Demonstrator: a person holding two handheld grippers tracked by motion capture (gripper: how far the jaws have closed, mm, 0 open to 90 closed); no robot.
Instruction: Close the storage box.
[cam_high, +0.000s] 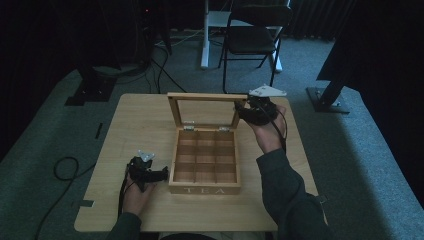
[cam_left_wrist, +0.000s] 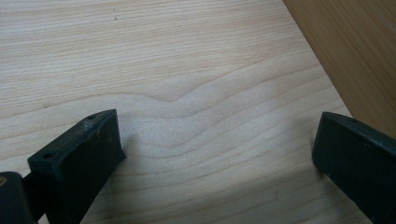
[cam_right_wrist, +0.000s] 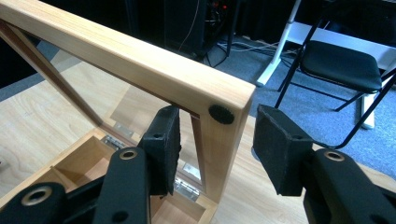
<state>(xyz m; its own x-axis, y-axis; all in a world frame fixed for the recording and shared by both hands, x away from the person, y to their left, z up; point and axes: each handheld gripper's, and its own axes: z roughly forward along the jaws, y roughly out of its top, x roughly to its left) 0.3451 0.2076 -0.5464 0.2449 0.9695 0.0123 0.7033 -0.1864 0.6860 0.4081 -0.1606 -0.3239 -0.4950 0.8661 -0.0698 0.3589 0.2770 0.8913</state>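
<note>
While my right gripper (cam_right_wrist: 215, 144) straddles the lid (cam_high: 204, 96) corner of the tea box (cam_high: 205, 162) mid-table, jaws apart, seemingly not yet pinching | risk: lid slips and slams | left gripper (cam_high: 161, 173) gaping, empty, beside box toward the table's (cam_high: 135, 120) near-left edge | folding chair (cam_high: 255, 35) beyond, nothing obstructing.

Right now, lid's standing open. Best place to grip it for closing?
Grip the lid at its top right corner, from the right side, where the right gripper straddles it with open jaws. The frame rail there is flat-faced and thin enough for the jaws, and farthest from the hinges, so it swings easily.
</note>
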